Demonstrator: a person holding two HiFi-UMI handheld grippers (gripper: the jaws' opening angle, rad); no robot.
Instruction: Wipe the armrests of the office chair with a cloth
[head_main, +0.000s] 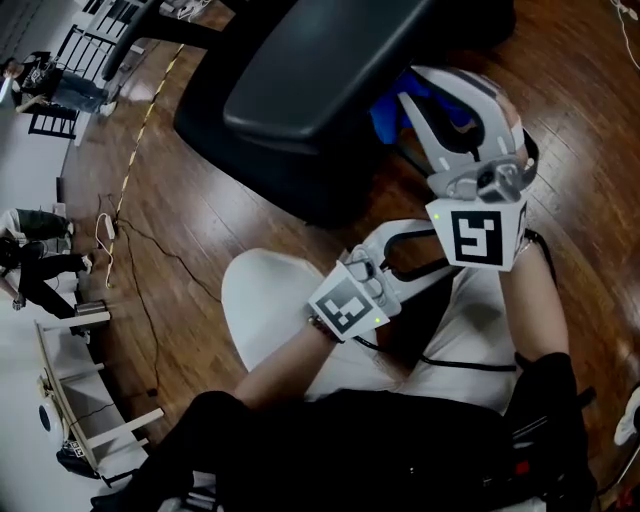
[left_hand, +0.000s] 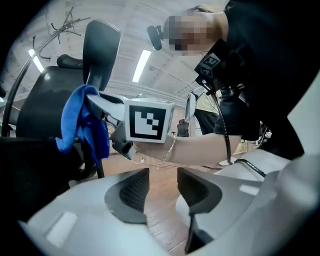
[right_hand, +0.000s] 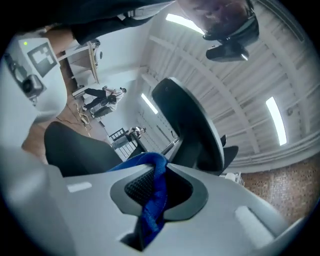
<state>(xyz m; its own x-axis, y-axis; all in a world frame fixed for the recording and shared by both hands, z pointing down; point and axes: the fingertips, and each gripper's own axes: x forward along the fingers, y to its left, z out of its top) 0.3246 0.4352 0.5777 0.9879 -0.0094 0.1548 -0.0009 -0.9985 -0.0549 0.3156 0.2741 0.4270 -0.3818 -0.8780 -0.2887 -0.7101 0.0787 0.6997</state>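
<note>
One cloth (right_hand: 152, 200) hangs clamped in right hand-held gripper (right_hand: 159, 186).

Long white ceiling strip lights (left_hand: 142, 65) give even, fairly bright light; the glossy brown wooden floor (head_main: 200, 215) shows soft sheen. Both gripper views bulge towards dark corners, perhaps slightly blurred.

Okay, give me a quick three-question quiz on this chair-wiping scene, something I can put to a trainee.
1. True or false: the left gripper stands open with nothing between its jaws.
2. What grips the cloth? A. the left gripper B. the right gripper C. nothing
3. Fill in: the cloth is ____, and the office chair is black.
Key: 1 true; 2 B; 3 blue.
</note>
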